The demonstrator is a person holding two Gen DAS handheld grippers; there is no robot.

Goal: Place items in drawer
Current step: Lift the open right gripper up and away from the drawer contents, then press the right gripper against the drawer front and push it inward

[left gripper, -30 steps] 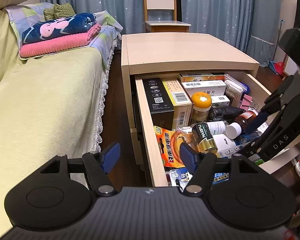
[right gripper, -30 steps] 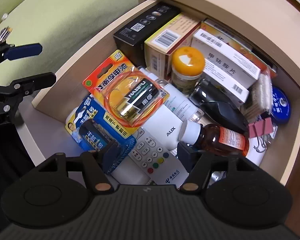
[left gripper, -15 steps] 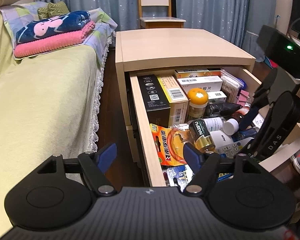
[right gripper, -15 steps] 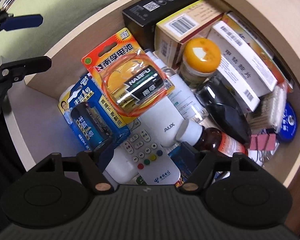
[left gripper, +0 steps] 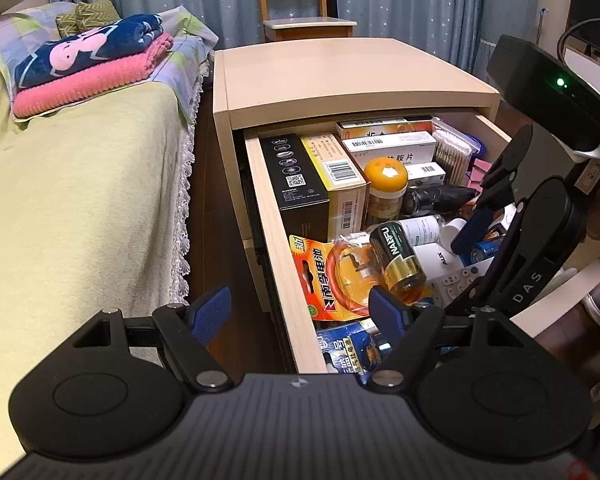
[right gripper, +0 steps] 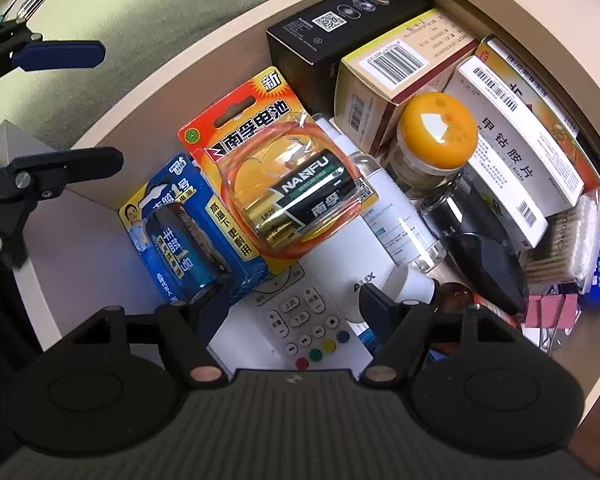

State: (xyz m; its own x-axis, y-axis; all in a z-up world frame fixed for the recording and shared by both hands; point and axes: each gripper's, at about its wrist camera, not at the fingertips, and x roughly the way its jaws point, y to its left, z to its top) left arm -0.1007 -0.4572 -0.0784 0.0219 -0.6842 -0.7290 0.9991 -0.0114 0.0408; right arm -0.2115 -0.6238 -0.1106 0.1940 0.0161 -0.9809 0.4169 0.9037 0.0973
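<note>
The light wooden drawer point(left gripper: 278, 240) is pulled out and crammed with items. An orange battery pack point(right gripper: 268, 168) lies on a blue battery pack point(right gripper: 188, 232) and a white remote point(right gripper: 300, 320). Behind them stand an orange-lidded jar point(right gripper: 436, 136), a black box point(right gripper: 340, 28) and medicine boxes point(right gripper: 516, 148). My right gripper point(right gripper: 296, 302) hangs open and empty over the remote, low inside the drawer; in the left wrist view the right gripper point(left gripper: 470, 258) reaches in from the right. My left gripper point(left gripper: 298, 310) is open and empty, straddling the drawer's front left corner.
A bed with a yellow-green cover point(left gripper: 80, 200) and folded blankets point(left gripper: 88, 68) lies left of the cabinet, across a narrow strip of floor point(left gripper: 216, 216). The cabinet top point(left gripper: 340, 68) is bare. Cotton swabs point(right gripper: 560, 244), pink binder clips point(right gripper: 552, 310) and a black device point(right gripper: 484, 248) fill the drawer's right side.
My right gripper has dropped lower and nearer the drawer's front, so the brown bottle is now mostly hidden behind its right finger. The left gripper shifted slightly. Both stay open.
</note>
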